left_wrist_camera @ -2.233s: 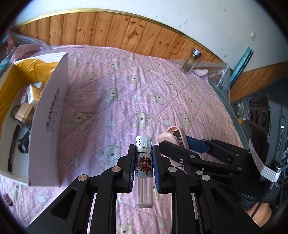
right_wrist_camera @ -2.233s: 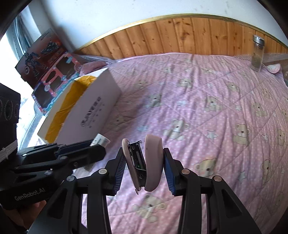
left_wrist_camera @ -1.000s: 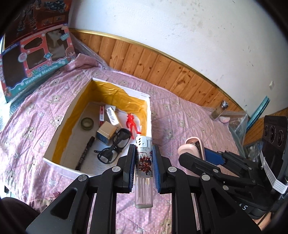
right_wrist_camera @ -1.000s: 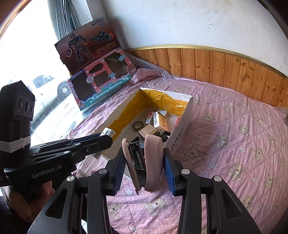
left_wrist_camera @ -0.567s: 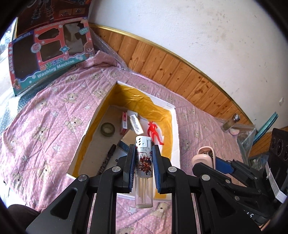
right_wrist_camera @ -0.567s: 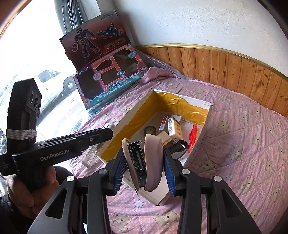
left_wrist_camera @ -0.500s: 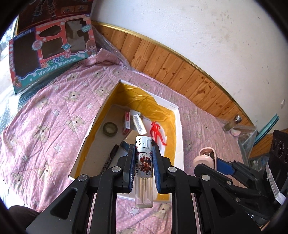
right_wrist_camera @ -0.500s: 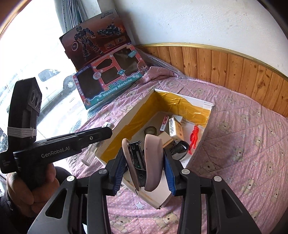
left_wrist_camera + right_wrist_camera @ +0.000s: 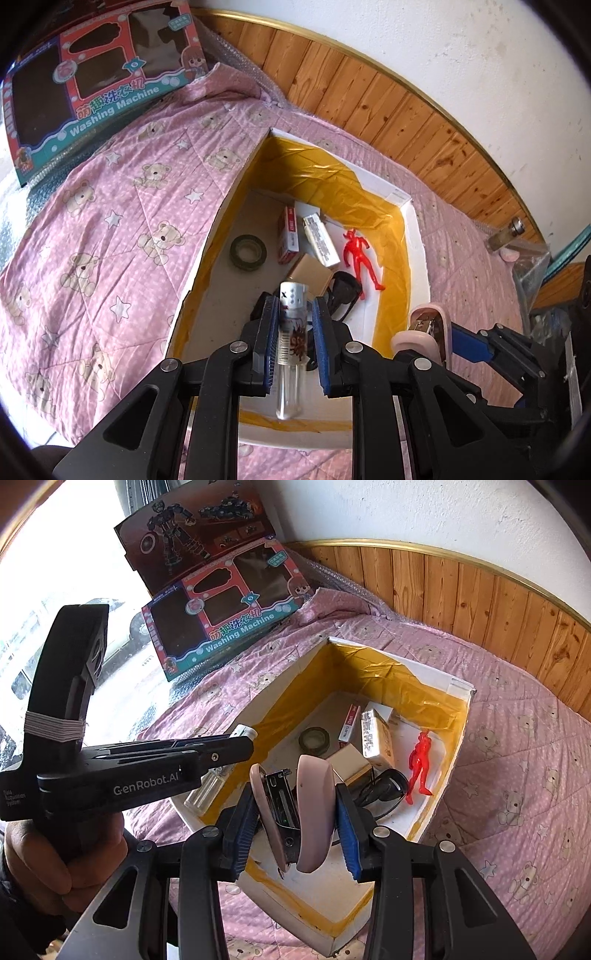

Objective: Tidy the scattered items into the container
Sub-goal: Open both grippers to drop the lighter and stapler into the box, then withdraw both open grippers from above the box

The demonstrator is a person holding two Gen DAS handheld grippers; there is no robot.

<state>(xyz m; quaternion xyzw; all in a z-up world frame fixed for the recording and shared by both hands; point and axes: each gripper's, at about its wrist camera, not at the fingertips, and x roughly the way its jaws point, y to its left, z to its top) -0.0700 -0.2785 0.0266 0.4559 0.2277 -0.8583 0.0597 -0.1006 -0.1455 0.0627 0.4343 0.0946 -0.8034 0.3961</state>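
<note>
A clear lighter with a silver cap stands upright between the blue pads of my left gripper, which is shut on it above the near end of the white box. My right gripper is shut on a pink stapler, its metal magazine hanging open, over the same box. The box has yellow tape on its inner walls and holds a red figure, a tape roll, small cartons and black glasses. In the right wrist view the left gripper reaches over the box's left rim, with the lighter below it.
The box sits on a pink bear-print quilt. A washing-machine toy carton and a robot toy carton lean at the far left. A glass jar stands by the wooden wall panel at the right. A hand holds the left gripper.
Both grippers have moved toward the box and lower, so the box looks larger and now lies under both. The lighter and the stapler stay held as before.
</note>
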